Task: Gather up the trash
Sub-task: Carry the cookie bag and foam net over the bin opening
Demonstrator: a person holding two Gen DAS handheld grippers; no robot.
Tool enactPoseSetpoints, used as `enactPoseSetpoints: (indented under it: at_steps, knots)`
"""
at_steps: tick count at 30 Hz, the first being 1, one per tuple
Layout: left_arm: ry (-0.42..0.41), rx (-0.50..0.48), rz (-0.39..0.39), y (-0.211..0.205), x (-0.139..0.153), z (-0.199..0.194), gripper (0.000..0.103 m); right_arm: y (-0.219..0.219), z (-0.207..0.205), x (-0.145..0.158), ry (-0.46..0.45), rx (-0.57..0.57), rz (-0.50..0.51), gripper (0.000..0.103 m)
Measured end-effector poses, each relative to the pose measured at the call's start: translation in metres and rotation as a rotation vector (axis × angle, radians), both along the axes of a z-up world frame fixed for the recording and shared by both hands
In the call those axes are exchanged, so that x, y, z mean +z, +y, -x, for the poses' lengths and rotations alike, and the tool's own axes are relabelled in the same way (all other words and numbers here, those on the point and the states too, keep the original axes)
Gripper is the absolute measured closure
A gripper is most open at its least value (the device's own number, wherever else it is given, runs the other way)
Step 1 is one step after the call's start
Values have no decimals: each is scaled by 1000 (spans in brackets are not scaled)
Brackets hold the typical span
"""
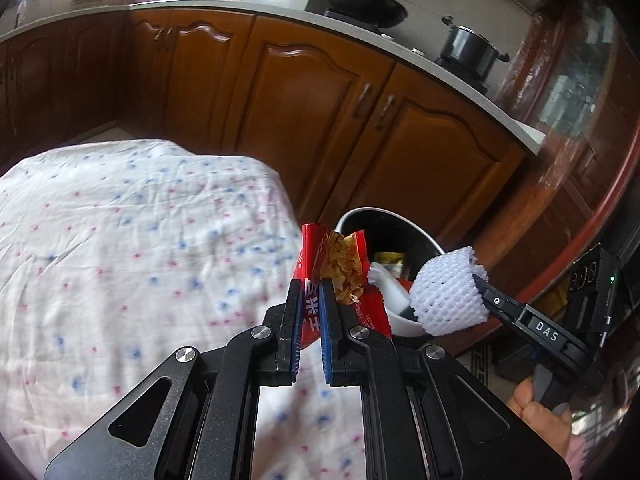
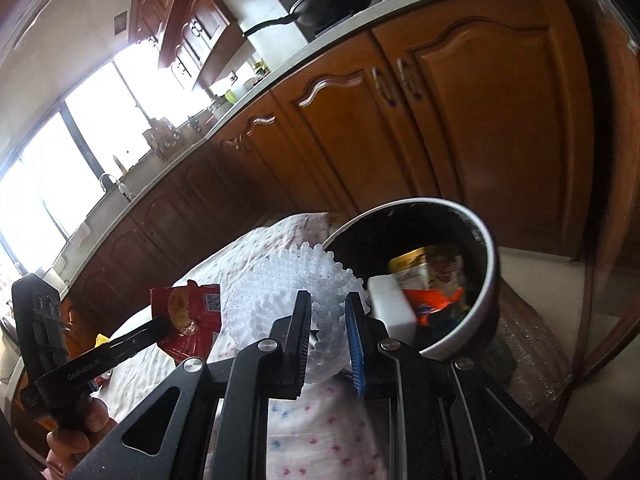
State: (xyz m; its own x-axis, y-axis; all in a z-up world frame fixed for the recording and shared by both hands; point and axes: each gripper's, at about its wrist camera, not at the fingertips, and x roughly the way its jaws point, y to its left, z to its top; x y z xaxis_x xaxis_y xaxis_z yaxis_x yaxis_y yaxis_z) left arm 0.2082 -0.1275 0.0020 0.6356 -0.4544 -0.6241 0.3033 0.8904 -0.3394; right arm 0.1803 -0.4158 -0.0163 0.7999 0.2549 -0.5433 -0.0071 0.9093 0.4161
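Note:
My left gripper (image 1: 310,284) is shut on a red snack wrapper (image 1: 340,264) and holds it up over the table's right edge. From the right wrist view the same wrapper (image 2: 192,316) hangs at the left in that gripper (image 2: 162,326). My right gripper (image 2: 328,300) is shut on a white foam fruit net (image 2: 292,280), which shows in the left wrist view as a white mesh sleeve (image 1: 448,292) held by the right gripper (image 1: 478,280). Just beyond both stands a round black bin with a white rim (image 2: 490,248), holding several pieces of trash; its rim (image 1: 360,214) peeks behind the wrapper.
A table under a white cloth with pink and blue dots (image 1: 120,240) fills the left. Brown kitchen cabinets (image 1: 320,92) and a pale counter with a wok (image 1: 360,0) and a pot (image 1: 472,48) run behind. A person's hand (image 1: 540,420) grips the right tool.

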Motion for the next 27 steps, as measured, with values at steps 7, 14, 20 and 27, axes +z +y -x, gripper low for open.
enactPoseSetpoints:
  at_steps: [7,14,20,27]
  knots:
    - [-8,-41,-14,-25,5,0,96,-18,3,2,-7,-32,-8,85]
    - [-8,-65,-25,-40,6,-2,96,-25,6,1,-10,-46,-19,85]
    - [-10,-81,-32,-48,7,-4,96,-29,8,1,-13,-57,-26,85]
    - [-12,-97,-38,-56,8,-6,96,-33,13,3,-18,-66,-31,85]
